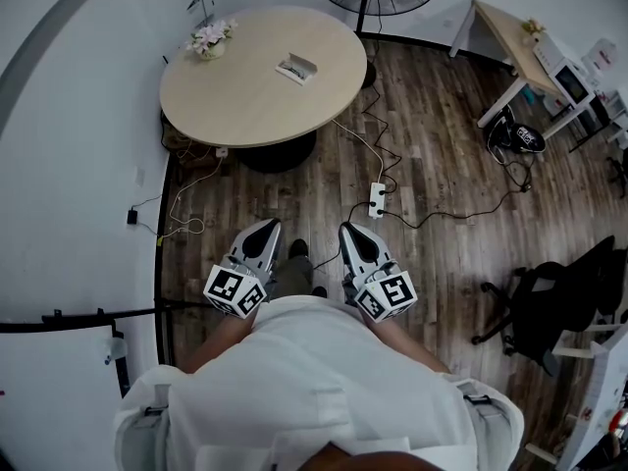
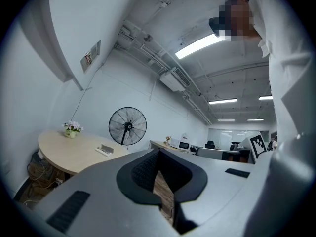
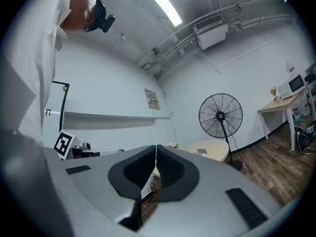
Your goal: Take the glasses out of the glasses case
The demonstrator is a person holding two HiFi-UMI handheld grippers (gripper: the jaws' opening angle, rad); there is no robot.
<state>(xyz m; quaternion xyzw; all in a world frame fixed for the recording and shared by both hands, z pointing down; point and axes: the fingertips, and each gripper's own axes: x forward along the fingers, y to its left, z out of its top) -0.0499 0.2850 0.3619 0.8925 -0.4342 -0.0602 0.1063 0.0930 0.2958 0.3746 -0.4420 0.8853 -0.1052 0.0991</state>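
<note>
Person standing, both jaw pairs closed on nothing.
The left hand-held gripper (image 1: 261, 232) and right hand-held gripper (image 1: 353, 234) sit at the waist; the glasses case (image 1: 296, 68) lies on the round desk (image 1: 245, 101), well apart.

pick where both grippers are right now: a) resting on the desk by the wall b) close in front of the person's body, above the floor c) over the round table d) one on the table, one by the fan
b: in the head view the left gripper and right gripper sit side by side just ahead of the person's white shirt, above the wooden floor, with the round table well ahead of them.
</note>
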